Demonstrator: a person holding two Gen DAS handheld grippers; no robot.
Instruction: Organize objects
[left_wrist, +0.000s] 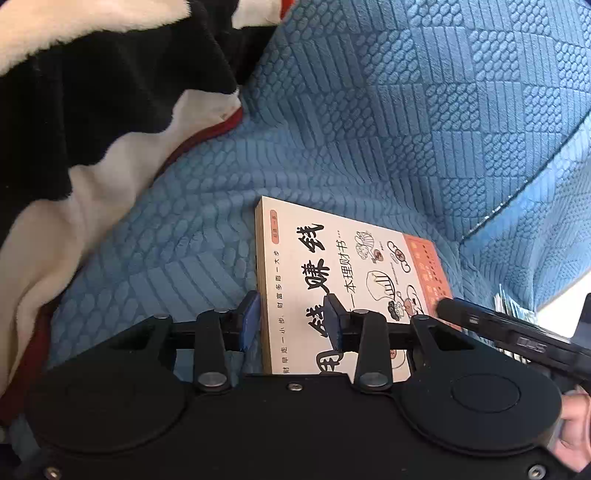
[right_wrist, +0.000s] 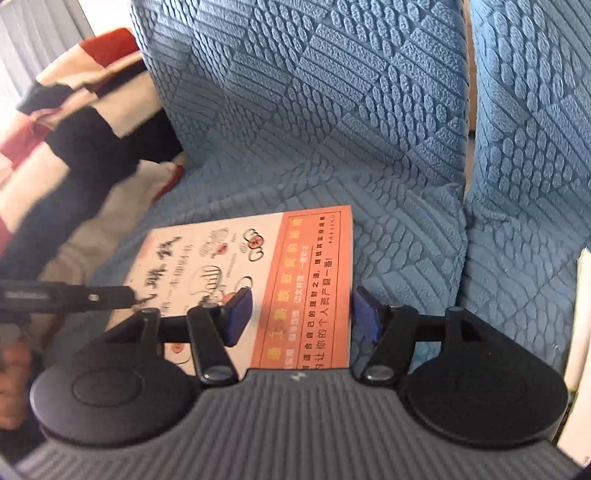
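left gripper (left_wrist: 293, 317) parted astride book (left_wrist: 332, 266) spine edge | right gripper (right_wrist: 301, 315) parted astride orange edge | sofa (left_wrist: 369, 129) beyond

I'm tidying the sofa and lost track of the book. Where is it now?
The book lies flat on the blue sofa seat, right of the striped blanket, with the left gripper and right gripper open over its near edge.

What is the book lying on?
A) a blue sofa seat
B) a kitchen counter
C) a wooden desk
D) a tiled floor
A: the book lies flat on the blue textured sofa, with a striped blanket off to one side.
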